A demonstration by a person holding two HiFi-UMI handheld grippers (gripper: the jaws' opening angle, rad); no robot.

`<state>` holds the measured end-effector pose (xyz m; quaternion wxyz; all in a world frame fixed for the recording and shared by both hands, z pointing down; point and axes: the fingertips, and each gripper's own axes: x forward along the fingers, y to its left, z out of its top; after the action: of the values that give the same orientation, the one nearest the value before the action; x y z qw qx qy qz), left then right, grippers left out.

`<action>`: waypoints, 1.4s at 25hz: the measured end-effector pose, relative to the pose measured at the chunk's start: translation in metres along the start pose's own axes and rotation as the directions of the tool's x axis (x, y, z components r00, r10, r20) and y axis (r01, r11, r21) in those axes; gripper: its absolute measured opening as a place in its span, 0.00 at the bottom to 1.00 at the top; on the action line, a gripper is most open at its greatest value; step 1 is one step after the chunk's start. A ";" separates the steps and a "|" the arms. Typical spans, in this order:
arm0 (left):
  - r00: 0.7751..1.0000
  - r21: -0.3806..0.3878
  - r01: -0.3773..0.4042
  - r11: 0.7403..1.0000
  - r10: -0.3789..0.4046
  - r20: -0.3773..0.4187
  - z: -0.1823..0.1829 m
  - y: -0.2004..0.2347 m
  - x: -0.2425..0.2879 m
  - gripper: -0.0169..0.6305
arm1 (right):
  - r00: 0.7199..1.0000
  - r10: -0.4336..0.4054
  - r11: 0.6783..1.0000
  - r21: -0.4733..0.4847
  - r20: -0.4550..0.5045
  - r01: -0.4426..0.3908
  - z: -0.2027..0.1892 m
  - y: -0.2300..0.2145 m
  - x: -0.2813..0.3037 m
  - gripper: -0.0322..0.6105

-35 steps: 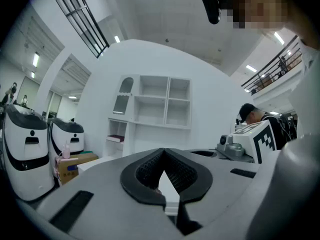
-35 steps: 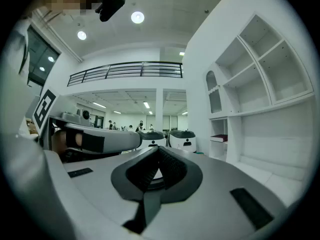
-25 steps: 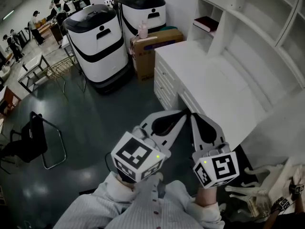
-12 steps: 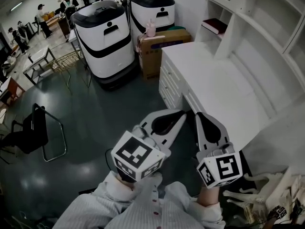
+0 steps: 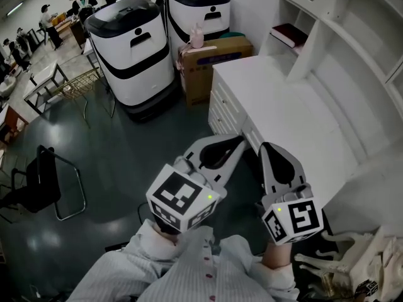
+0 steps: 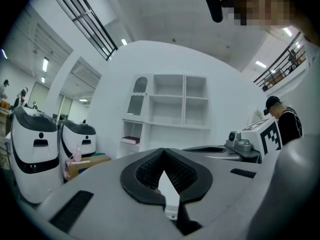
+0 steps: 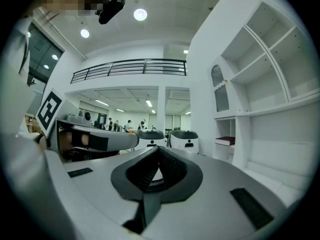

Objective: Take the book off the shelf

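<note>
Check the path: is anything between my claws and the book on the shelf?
Nothing visible does. The book lies flat in an open cubby at the far end of the counter. The left claw and right claw are both shut and empty, by the near corner, with only bare countertop ahead.

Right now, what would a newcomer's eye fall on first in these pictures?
The left hand-held gripper and the right hand-held gripper, both shut and empty, each bearing a black-and-white marker cube, fill the bottom of the head view. To the right stands a white shelf unit with a dark red book lying in a low compartment at its far end. At upper left, two big white-and-black machines stand on the dark floor.
</note>
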<state>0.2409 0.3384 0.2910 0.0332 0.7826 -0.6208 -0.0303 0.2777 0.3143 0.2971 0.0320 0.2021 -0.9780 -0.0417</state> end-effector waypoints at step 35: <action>0.997 0.038 0.049 0.998 -0.047 -0.062 0.002 0.239 0.106 0.04 | 0.995 -0.104 0.994 0.023 -0.008 0.104 -0.004 -0.073 0.243 0.07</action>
<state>0.0334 0.1810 0.3095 0.0358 0.7985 -0.6009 0.0050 0.0836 0.1504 0.3055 0.0305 0.2532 -0.9664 -0.0313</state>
